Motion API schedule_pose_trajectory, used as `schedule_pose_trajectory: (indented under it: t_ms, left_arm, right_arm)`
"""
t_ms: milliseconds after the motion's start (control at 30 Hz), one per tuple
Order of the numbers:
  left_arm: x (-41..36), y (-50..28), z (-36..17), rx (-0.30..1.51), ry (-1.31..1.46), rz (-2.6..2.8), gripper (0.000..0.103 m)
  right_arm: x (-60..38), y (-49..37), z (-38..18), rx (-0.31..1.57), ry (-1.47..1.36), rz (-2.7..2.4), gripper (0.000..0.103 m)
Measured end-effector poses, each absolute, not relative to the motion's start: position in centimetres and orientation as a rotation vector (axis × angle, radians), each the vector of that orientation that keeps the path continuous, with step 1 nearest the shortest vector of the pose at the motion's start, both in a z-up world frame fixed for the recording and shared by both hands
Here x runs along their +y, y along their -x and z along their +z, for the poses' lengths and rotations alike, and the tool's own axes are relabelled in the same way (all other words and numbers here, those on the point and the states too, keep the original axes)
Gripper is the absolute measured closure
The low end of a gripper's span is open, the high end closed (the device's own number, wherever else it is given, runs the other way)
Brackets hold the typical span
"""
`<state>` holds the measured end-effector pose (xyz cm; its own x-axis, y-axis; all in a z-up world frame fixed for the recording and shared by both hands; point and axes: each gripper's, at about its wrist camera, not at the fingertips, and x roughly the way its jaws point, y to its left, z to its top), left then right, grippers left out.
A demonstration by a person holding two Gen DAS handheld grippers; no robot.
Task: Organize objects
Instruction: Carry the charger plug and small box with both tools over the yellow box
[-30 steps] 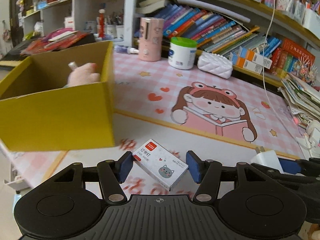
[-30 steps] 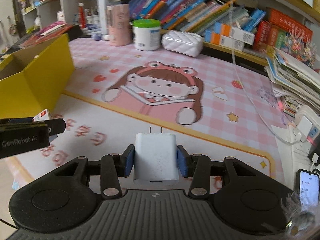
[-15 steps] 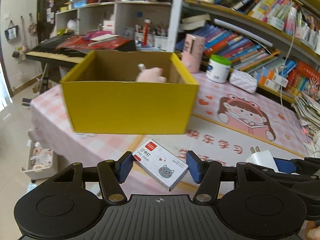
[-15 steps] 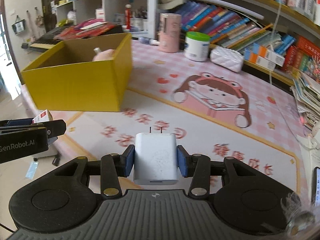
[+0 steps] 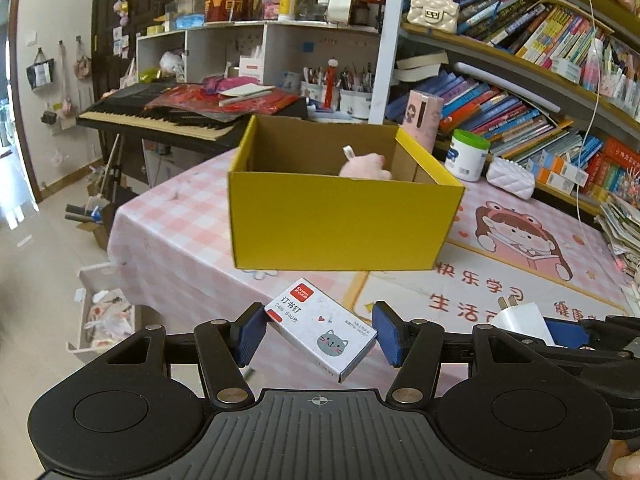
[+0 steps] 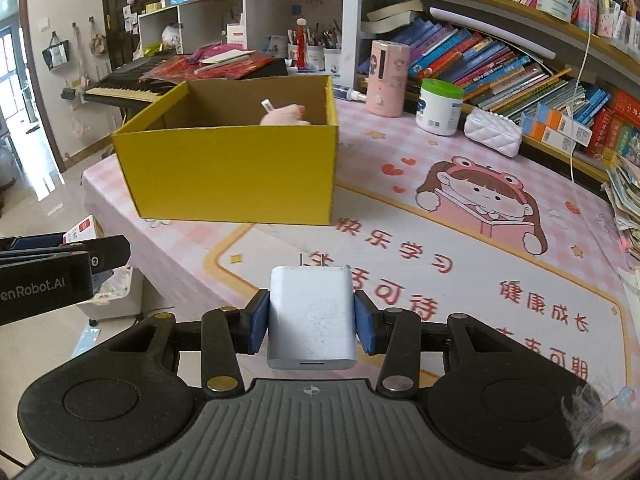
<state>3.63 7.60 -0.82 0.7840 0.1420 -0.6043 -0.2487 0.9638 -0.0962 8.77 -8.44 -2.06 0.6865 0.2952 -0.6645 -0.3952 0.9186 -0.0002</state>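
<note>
The left gripper (image 5: 319, 334) clamps a small white cardboard staple box (image 5: 321, 330) printed with a red logo and a grey cat face. The box sits skewed between the blue pads (image 5: 251, 333), one corner against the left pad and the opposite end against the right pad. It is held in the air above the near edge of the tabletop (image 5: 172, 240), which carries a pink-and-white checked cloth.

The right gripper (image 6: 311, 322) pinches a white rectangular plug-in charger (image 6: 311, 318) squarely by its two flat sides. The charger's metal prongs point away from the camera, and its port faces the camera. It is held over a pink cartoon desk mat (image 6: 480, 264) showing a girl reading a book.

An open yellow cardboard box (image 5: 340, 220) stands on the tabletop ahead of both grippers, at the left end of the mat. A pink soft object (image 5: 365, 168) lies inside it against the far wall; what it is cannot be told.

In the right wrist view the left gripper appears at the left edge, with the staple box just visible above it. In the left wrist view the charger and right gripper appear at the right edge.

Behind the yellow box, at the rear of the tabletop, stand a pink cylindrical container (image 6: 389, 78), a white jar with a green lid (image 6: 439, 106) and a white quilted pouch (image 6: 494, 136).
</note>
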Motion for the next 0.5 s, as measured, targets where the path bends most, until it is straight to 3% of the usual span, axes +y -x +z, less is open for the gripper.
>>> schedule_pose_trajectory:
  t_ms: [500]
  left_arm:
    - [11.6,-1.3,0.1,0.586,0.194,0.213,0.046]
  right_arm:
    - [-3.8,-6.8,-1.4,0.705,0.154,0.408,0.062]
